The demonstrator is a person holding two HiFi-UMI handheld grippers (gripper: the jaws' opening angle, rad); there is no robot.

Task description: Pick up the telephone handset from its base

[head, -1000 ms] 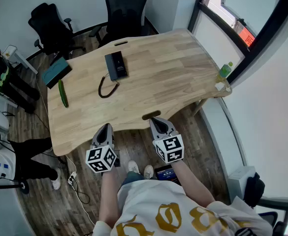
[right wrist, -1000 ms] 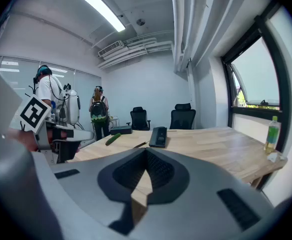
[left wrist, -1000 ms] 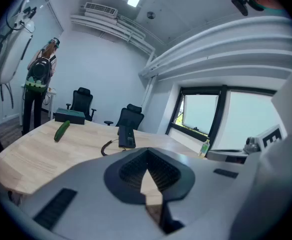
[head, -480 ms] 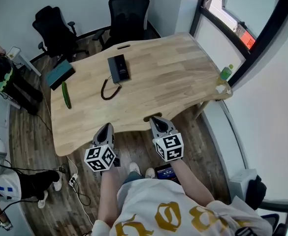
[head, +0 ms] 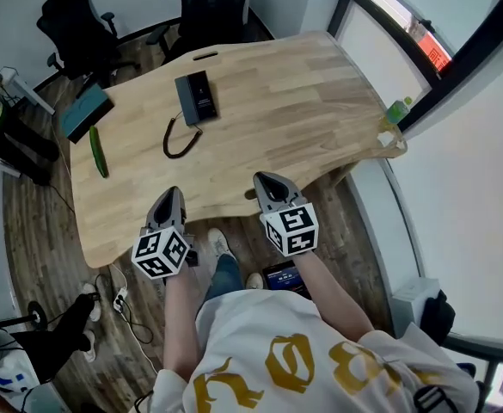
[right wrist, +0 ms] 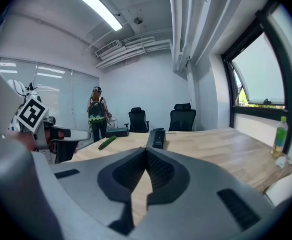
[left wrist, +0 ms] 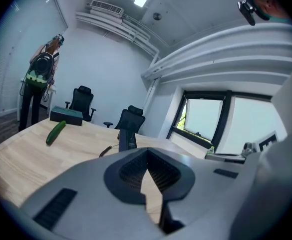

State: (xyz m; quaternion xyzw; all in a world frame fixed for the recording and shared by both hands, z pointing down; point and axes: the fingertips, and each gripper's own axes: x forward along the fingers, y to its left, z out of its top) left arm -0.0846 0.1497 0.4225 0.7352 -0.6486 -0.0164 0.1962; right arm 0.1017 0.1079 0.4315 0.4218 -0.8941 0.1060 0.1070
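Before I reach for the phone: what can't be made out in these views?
- telephone, head view: too small to tell handset from base.
- telephone, both gripper views: seen end-on and foreshortened, so the cradle is unclear.
- cord, head view: where it joins the handset is too small to trace.

Office mtg rm: table [head: 303, 101], chairs [head: 212, 3]

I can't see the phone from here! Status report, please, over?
Both shut, empty: left gripper, right gripper, at the table's near edge. Handset not lifted, far across. Only its cord lies in front.
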